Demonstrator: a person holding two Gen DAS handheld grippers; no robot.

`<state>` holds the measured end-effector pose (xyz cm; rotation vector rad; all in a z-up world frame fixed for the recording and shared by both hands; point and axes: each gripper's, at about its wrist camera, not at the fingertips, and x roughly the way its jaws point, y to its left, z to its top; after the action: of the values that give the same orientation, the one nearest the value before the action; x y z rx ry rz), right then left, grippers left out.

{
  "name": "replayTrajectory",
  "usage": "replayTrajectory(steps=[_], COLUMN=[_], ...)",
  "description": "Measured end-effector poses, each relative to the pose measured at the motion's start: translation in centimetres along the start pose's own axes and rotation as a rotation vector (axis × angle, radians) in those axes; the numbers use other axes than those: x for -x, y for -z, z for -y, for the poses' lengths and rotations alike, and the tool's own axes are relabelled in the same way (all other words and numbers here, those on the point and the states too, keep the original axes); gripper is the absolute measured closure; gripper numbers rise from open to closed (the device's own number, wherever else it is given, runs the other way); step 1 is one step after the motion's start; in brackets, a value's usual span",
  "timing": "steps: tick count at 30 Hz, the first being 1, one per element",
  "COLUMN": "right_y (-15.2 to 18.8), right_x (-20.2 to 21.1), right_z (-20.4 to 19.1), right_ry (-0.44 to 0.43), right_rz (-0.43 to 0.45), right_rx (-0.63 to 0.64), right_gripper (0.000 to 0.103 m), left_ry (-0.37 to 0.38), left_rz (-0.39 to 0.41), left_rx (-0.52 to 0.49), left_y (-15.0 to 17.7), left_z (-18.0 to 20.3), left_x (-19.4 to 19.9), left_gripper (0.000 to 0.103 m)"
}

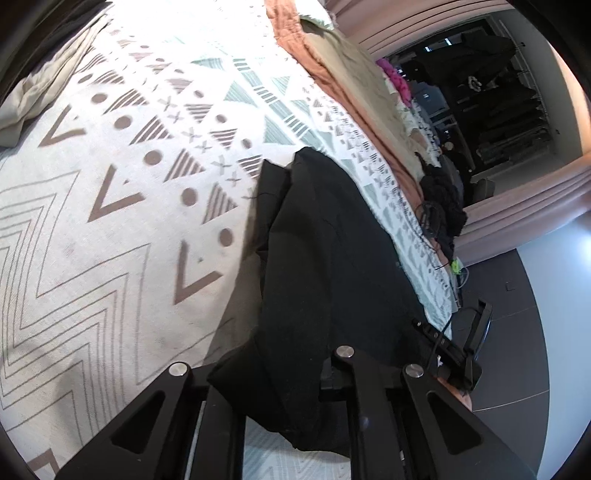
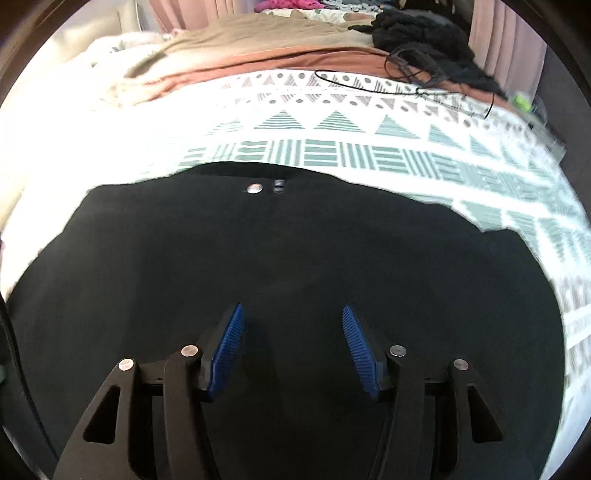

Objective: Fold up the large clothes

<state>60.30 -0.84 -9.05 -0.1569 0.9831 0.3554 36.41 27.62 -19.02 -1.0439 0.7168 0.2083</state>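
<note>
A large black garment (image 1: 325,266) lies on a patterned bedspread (image 1: 110,221). In the left wrist view its near edge bunches up between my left gripper's arms, and the left gripper (image 1: 280,391) is shut on that fabric; the fingertips are hidden by the cloth. In the right wrist view the black garment (image 2: 280,251) is spread flat, with a silver button (image 2: 254,188) near its far edge. My right gripper (image 2: 291,314) hovers just above it, blue pads (image 2: 229,343) wide apart and empty.
The bedspread (image 2: 332,147) carries tan and rust blankets (image 2: 258,44), a black clothes pile (image 2: 417,29) and a thin black cable (image 2: 369,86) at the far side. The right gripper (image 1: 469,339) shows past the bed's edge. Dark floor (image 1: 517,314) and a wardrobe (image 1: 498,92) lie to the right.
</note>
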Motion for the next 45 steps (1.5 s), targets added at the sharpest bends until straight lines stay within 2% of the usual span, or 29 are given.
replayTrajectory(steps=[4,8,10,22,25,27,32,34,35,38,43,45], right_y=[2.1,3.8,4.4,12.8,14.6,15.5,17.7,18.0,18.1,18.5,18.3,18.2], right_x=[2.7,5.3,6.0,9.7,9.8,9.6,8.1,7.1,6.6,5.6,4.9,4.9], right_z=[1.6,3.3,4.1,7.1,7.6,7.9,9.2,10.4,11.1,12.6,13.9,15.2], right_ry=[-0.13,-0.21,-0.25,-0.507,-0.529,-0.513,-0.481,-0.499,-0.509,-0.541,-0.531,-0.56], right_rz=[0.025,0.071,0.076,0.068,0.061,0.056,0.013,-0.004,-0.009,-0.03,-0.05,-0.054], right_rx=[-0.063,-0.128,-0.142,-0.253,-0.262,-0.262,-0.294,-0.336,-0.358,-0.402,-0.371,-0.396], right_gripper=[0.049,0.049,0.049,0.049,0.049,0.049,0.07,0.08,0.082,0.083,0.083,0.083], left_ry=[0.04,0.07,0.084,0.145,0.154,0.159,0.164,0.163,0.164,0.163,0.191,0.199], left_rz=[0.012,0.026,0.03,0.031,0.029,0.028,0.018,0.013,0.008,-0.002,-0.047,-0.06], left_rx=[-0.033,-0.092,-0.121,-0.248,-0.278,-0.298,-0.343,-0.362,-0.372,-0.413,-0.448,-0.468], left_y=[-0.2,-0.4,-0.4,0.5,0.9,1.2,2.3,2.8,3.2,4.2,6.3,7.1], left_z=[2.2,5.2,6.6,14.7,16.4,17.6,20.2,21.1,21.7,23.3,26.1,27.4], left_x=[0.9,1.8,2.2,3.3,3.4,3.4,3.2,2.9,2.8,2.4,1.2,0.7], left_gripper=[0.091,0.091,0.091,0.091,0.092,0.092,0.092,0.092,0.092,0.092,0.092,0.092])
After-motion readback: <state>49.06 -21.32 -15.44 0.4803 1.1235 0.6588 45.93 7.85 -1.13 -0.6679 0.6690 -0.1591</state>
